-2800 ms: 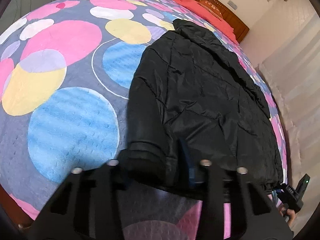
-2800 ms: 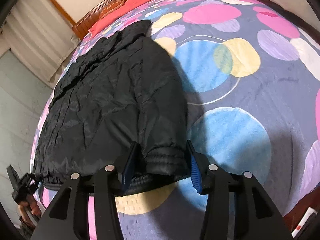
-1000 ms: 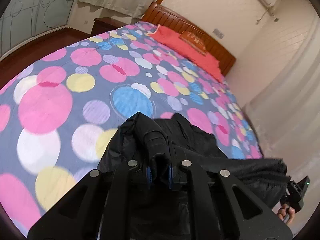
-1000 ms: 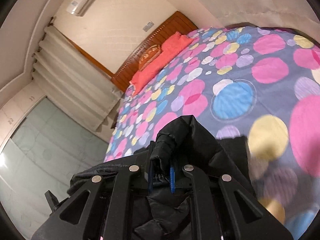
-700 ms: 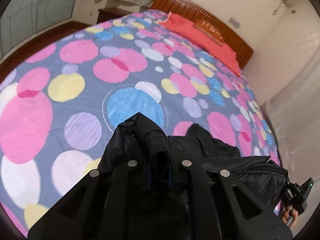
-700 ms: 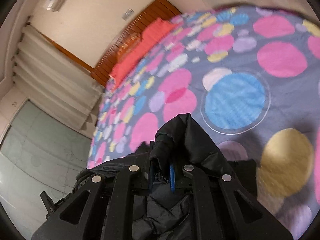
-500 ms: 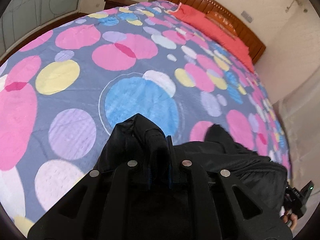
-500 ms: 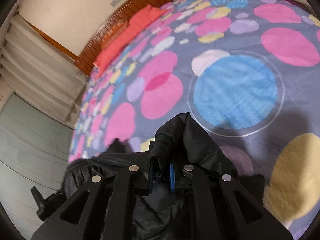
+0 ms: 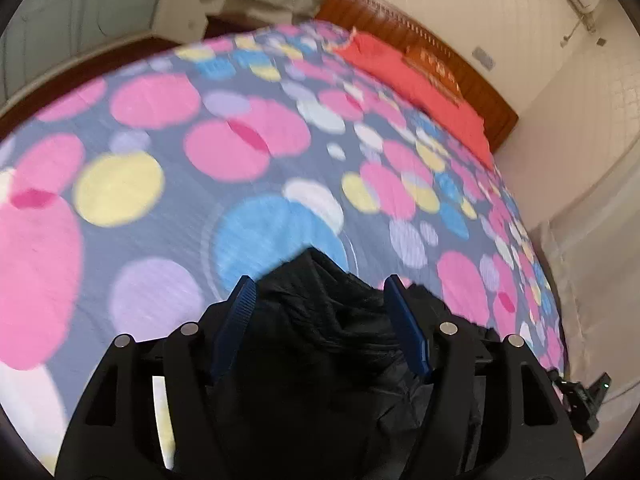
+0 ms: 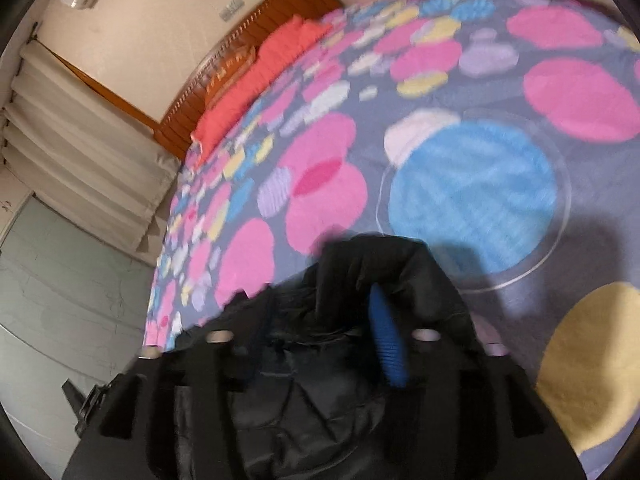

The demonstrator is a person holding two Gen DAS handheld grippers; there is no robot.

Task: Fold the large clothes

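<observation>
Both claws have just been opening, letting go of the black jacket (image 9: 320, 320) at the end of a fold.

Left gripper (image 9: 320, 300): jaws spread, blue pads standing clear on either side of a hump of jacket fabric at lower centre of its view. The cloth is between them but not pinched.

Right gripper (image 10: 320, 320): view is blurred; only one blue pad is plain, right of centre, with a gap to the fabric. I read it as spread too, with a fold of jacket draped over and between the fingers.

The jacket lies bunched at the bottom of both views, on the spotted bedspread (image 9: 160, 184); red pillows (image 9: 420, 80) and wooden headboard (image 9: 400, 36) are far off at the top.

My judgement for doing this step well: lift both claws straight back and clear so no pad snags the slippery quilted cloth and drags the fold open. The draped fold on the right looks the likelier to catch. Then check the edges line up before taking the next grip.
</observation>
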